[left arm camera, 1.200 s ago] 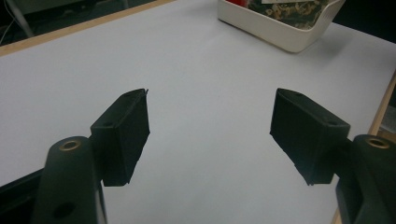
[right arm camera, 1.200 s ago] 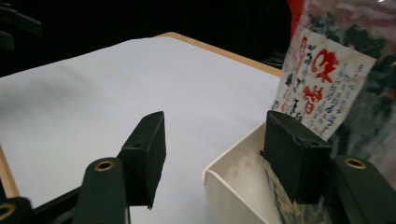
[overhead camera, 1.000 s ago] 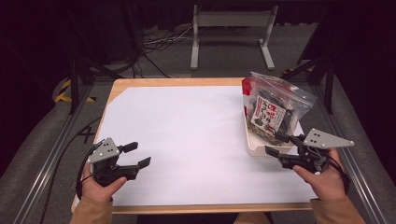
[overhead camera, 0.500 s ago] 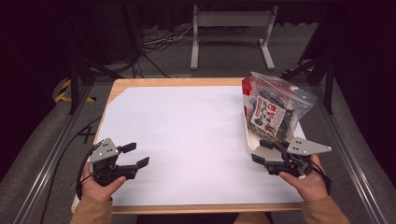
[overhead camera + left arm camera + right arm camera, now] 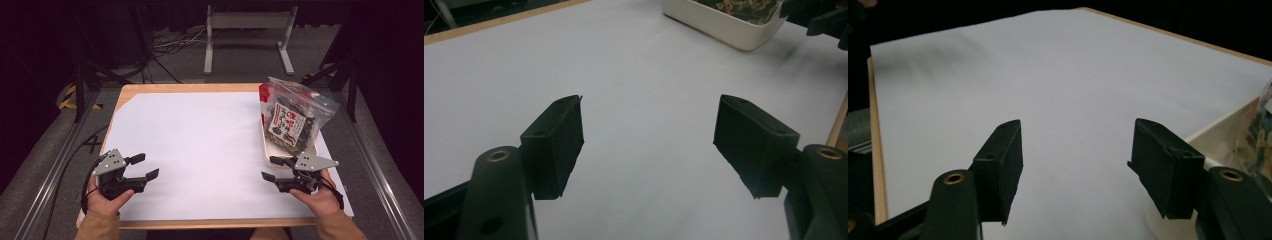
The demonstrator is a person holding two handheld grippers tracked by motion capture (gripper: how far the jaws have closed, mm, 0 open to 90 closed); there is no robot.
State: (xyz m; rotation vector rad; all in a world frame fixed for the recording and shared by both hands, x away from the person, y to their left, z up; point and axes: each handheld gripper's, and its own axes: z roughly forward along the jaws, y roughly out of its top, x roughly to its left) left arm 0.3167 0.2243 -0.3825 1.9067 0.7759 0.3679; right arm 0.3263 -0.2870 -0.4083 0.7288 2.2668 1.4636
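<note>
At right of the high view, on the table's far right part: one clear zip bag (image 5: 289, 117) of dark dried contents with a printed label, standing propped in a shallow cream tray (image 5: 265, 145); bag leans toward the upper right, its top above the tray's rim. Tray's near end lies just beside the right tool (image 5: 274, 169), apart from it; the same rim (image 5: 1220, 125) appears at the right edge of the right gripper view, close to the right-hand jaw.

Right tool: lower right of the high view, held in a hand (image 5: 312, 197), jaws wide, nothing between them.

Left tool (image 5: 143, 167): lower left, held in a hand (image 5: 107, 200), jaws wide, empty, well apart from the tray.

White sheet (image 5: 200, 145): covers most of the wooden table (image 5: 165, 88), bare between the tools.
</note>
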